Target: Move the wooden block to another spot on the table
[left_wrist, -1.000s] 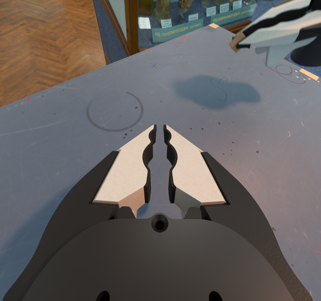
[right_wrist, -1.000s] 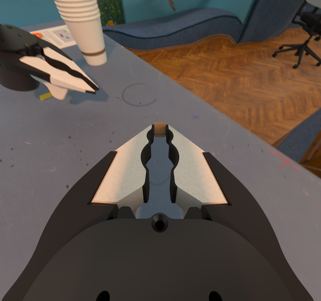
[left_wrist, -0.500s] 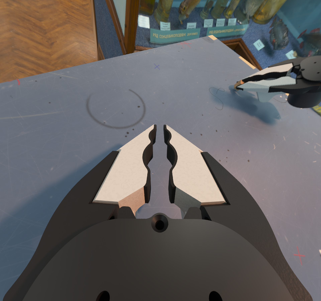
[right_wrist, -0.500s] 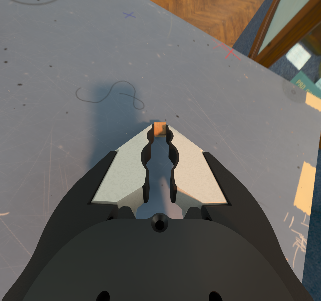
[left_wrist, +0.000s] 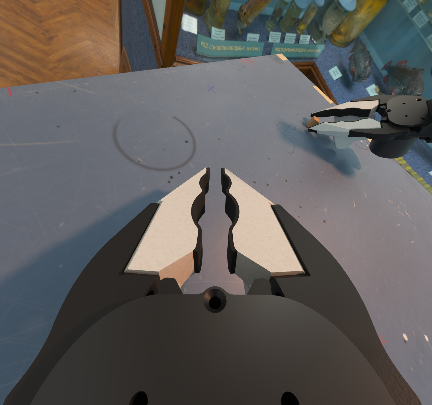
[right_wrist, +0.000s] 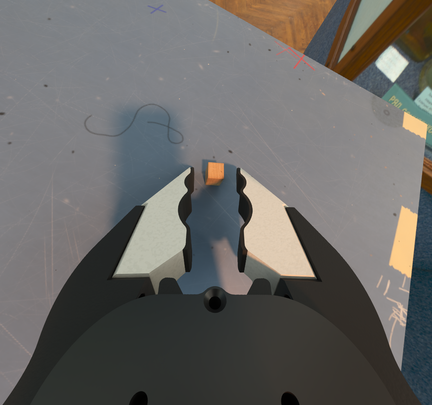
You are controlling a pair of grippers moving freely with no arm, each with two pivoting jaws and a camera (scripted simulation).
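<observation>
The wooden block (right_wrist: 214, 173) sits on the grey table (right_wrist: 304, 160) between the tips of my right gripper (right_wrist: 214, 174), with a clear gap on either side, a little narrower on the left. It stands in the shadow of my fingers, just past a looping black scribble (right_wrist: 134, 123) drawn on the tabletop, and not far from the table's corner. In the left wrist view the same block (left_wrist: 312, 121) shows small and tan at the mouth of my right gripper (left_wrist: 312, 122), near the table's far right edge.

I count one block, two grippers, one table. On the tabletop I see one dark drawn ring (left_wrist: 154, 143), one blue cross (right_wrist: 157, 9), one red cross (right_wrist: 297, 58) and two strips of pale tape (right_wrist: 403, 241) along the right edge.

My right gripper is spread wide, both fingers free of the block; it holds nothing and I cannot tell whether the tips touch the table. My left gripper (left_wrist: 215, 171) hangs above the table well apart from the block, its fingers drawn close with only a narrow slit between the tips, and nothing between them.

Beyond the table lies a wooden herringbone floor (left_wrist: 56, 19) and a glass display case (left_wrist: 304, 8) with jars of specimens.
</observation>
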